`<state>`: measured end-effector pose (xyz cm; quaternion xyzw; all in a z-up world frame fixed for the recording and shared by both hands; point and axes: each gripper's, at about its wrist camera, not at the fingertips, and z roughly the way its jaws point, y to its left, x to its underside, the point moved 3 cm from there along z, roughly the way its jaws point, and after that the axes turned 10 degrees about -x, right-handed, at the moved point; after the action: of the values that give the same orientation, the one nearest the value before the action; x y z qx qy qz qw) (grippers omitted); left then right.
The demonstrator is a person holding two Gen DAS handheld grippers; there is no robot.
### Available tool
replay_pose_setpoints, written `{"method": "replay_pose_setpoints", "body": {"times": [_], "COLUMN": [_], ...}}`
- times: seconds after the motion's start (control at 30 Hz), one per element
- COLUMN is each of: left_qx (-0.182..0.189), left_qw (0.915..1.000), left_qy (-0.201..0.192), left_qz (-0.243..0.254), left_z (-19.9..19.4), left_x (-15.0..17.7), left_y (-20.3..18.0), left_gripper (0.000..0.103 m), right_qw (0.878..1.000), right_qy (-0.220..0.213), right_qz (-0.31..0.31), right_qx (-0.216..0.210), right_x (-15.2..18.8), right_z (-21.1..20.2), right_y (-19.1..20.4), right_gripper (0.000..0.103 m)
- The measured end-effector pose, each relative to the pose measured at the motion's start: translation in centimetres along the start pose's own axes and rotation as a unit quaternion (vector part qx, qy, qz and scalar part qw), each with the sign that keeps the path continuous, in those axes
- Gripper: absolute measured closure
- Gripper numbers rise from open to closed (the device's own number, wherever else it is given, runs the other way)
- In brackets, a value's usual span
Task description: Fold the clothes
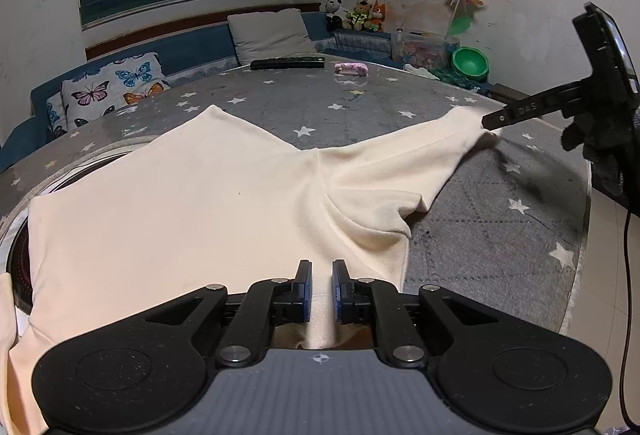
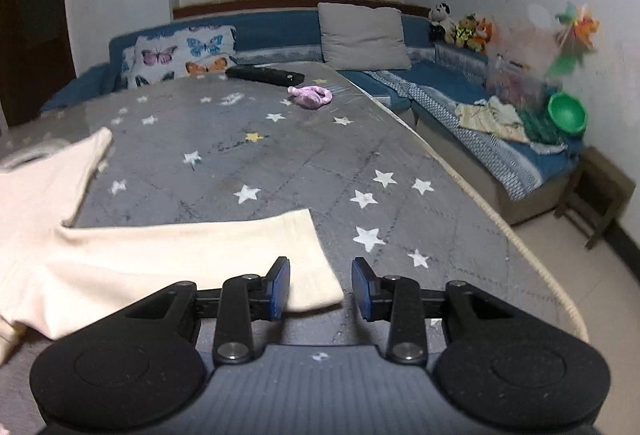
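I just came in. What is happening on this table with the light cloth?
A person with a gripper in each hand is folding a cream shirt spread on the star-patterned table. The left gripper appears to pinch the shirt's near edge between its fingers. The right gripper is at the cuff of one sleeve, fingers apart, not clamping it.

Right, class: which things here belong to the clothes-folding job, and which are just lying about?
Job: cream garment, its sleeve, left gripper, right gripper.
Lying about: remote control, pink bundle, butterfly cushion, soft toys, green bowl.
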<state>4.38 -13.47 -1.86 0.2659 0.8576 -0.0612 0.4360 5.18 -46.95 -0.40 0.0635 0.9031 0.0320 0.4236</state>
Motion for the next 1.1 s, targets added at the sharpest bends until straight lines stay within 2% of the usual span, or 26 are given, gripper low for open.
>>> {"method": "replay_pose_setpoints", "body": {"times": [0.1, 0.17, 0.27, 0.33, 0.4, 0.43, 0.47, 0.7, 0.9, 1.1], "left_qx": [-0.001, -0.002, -0.002, -0.002, -0.002, -0.002, -0.002, -0.002, 0.001, 0.005], "left_qw": [1.0, 1.0, 1.0, 1.0, 1.0, 1.0, 1.0, 0.9998, 0.9996, 0.9994], "left_qy": [0.0, 0.0, 0.0, -0.001, -0.001, -0.001, -0.001, -0.005, -0.009, -0.012], "left_qz": [0.0, 0.001, 0.002, 0.004, 0.005, 0.007, 0.008, 0.018, 0.026, 0.032], "left_z": [0.0, 0.0, 0.0, 0.0, 0.0, 0.0, 0.0, -0.1, -0.2, -0.3], "left_x": [0.0, 0.0, 0.0, 0.0, 0.0, 0.0, 0.0, 0.1, 0.2, 0.3], "left_y": [-0.1, -0.1, -0.1, -0.1, -0.1, -0.1, -0.1, -0.3, -0.4, -0.3], "left_gripper": [0.09, 0.09, 0.09, 0.089, 0.089, 0.089, 0.089, 0.089, 0.089, 0.089], "right_qw": [0.999, 0.998, 0.999, 0.999, 0.999, 0.999, 0.999, 0.997, 0.993, 0.991], "right_qy": [-0.006, -0.005, 0.0, 0.007, 0.009, 0.01, 0.012, -0.001, -0.001, 0.019], "right_qz": [0.033, 0.04, 0.036, 0.047, 0.036, 0.03, 0.024, -0.078, -0.115, -0.126], "right_qx": [-0.034, -0.041, -0.017, -0.028, -0.028, -0.031, -0.033, 0.003, 0.024, 0.03], "right_x": [0.0, 0.0, 0.5, 0.8, 1.0, 0.9, 0.7, -3.4, -5.7, -5.4], "right_z": [-0.2, 0.2, 0.7, 0.9, 0.8, 0.8, 0.9, 3.1, 6.5, 9.5], "right_y": [-0.6, -0.9, -1.2, -1.4, -0.9, -0.7, -0.5, 1.5, 1.9, 2.1], "right_gripper": [0.068, 0.066, 0.065, 0.064, 0.069, 0.084, 0.093, 0.094, 0.094, 0.094]}}
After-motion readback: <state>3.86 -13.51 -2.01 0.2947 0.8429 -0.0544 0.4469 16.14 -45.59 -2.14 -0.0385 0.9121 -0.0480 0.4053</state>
